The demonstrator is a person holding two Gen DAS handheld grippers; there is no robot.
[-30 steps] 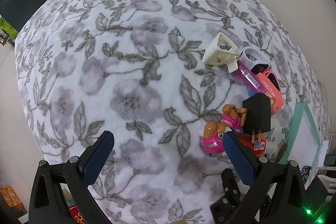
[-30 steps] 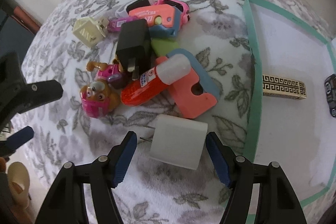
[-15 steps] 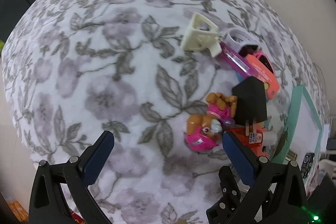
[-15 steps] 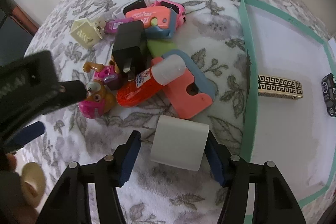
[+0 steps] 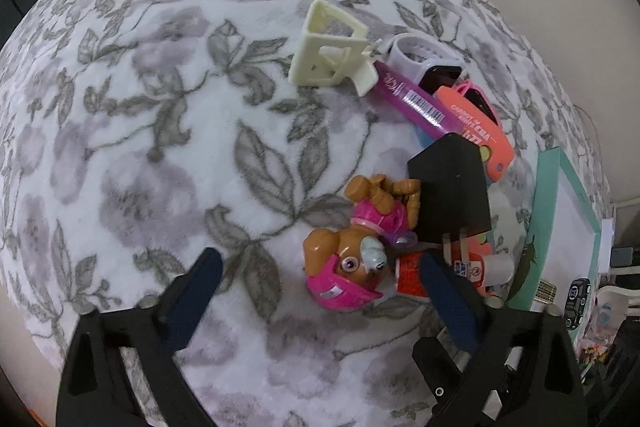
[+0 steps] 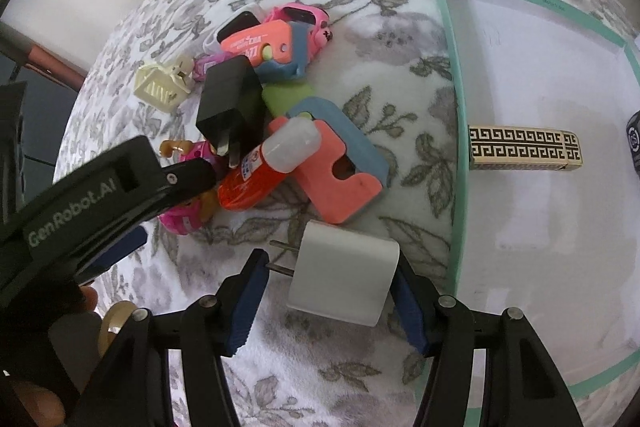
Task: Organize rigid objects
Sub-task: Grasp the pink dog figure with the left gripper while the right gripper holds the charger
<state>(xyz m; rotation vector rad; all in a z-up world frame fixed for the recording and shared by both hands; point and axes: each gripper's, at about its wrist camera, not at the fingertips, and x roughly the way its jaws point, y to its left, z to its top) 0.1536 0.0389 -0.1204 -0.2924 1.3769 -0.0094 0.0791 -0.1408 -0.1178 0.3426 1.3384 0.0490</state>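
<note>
— Where are your tongs right now?

— My left tongs (image 5: 320,291) are spread wide above the flowered blanket (image 5: 160,107), nothing between them. The toy pup in pink (image 5: 352,263) lies just ahead of them, nearer the right-hand pad, touching the black plug adapter (image 5: 450,195).

— And the right one?

— My right tongs (image 6: 326,301) straddle the white charger (image 6: 344,279). The right pad sits against its side; the left pad is beside its two prongs, with a gap showing, so I'd call them parted, not clamped.

— What else is in the pile?

— The black plug adapter leans on a red bottle with a clear cap (image 6: 268,163), which lies across a coral and blue card-shaped piece (image 6: 340,175). Behind those are a coral toy with white lettering (image 6: 260,43), a pink toy car (image 6: 304,19), a purple tube (image 5: 416,103) and a cream plastic frame (image 6: 160,87).

— And the tray?

— The teal-edged tray (image 6: 452,107) is to the right of the pile. A box with a black and gold key pattern (image 6: 524,149) lies in it against the near edge, with a dark item partly cut off at the frame's border.
</note>
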